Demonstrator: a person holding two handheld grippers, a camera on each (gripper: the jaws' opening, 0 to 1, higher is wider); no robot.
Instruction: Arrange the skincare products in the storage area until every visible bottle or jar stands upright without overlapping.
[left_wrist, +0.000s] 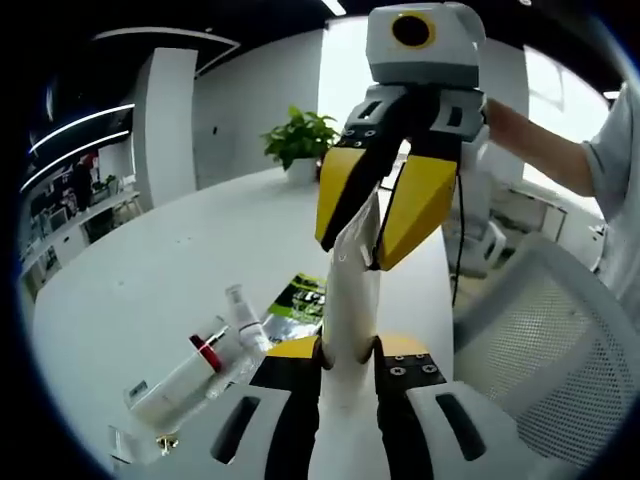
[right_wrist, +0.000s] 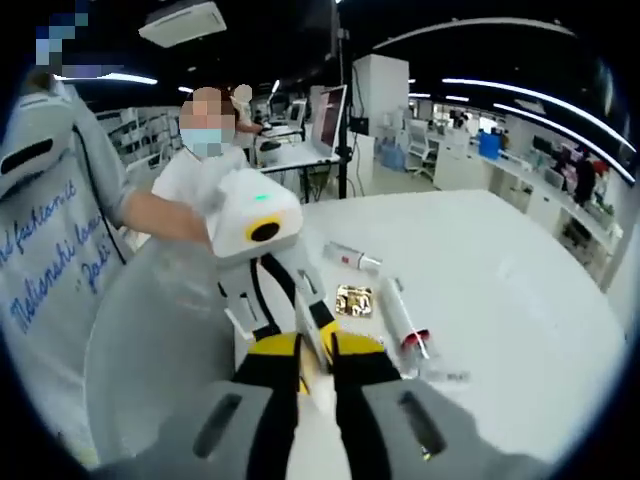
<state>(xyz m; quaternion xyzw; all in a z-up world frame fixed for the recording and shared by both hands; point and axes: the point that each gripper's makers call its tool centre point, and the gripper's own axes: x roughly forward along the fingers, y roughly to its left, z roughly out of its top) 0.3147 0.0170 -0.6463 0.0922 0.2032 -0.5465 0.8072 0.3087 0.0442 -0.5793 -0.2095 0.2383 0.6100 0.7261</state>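
A cream-white squeeze tube (left_wrist: 352, 300) is held off the table between both grippers. My left gripper (left_wrist: 348, 358) is shut on its lower body. The right gripper (left_wrist: 372, 235), with yellow jaws, comes in from above and is shut on the tube's flat crimped end. In the right gripper view my right gripper (right_wrist: 315, 362) pinches a thin edge of the tube (right_wrist: 312, 340), and the left gripper (right_wrist: 285, 300) faces it. Other products lie flat on the white table: a white bottle with a red cap (left_wrist: 205, 350) (right_wrist: 405, 322), a small pump bottle (left_wrist: 245, 318) and a white tube (right_wrist: 354, 257).
A green and black sachet (left_wrist: 300, 298) and a gold foil packet (right_wrist: 354, 300) lie on the table (left_wrist: 150, 260). A potted plant (left_wrist: 300, 140) stands at its far end. A white mesh chair (left_wrist: 560, 350) is beside the table, where a person's arm (left_wrist: 540, 140) reaches in.
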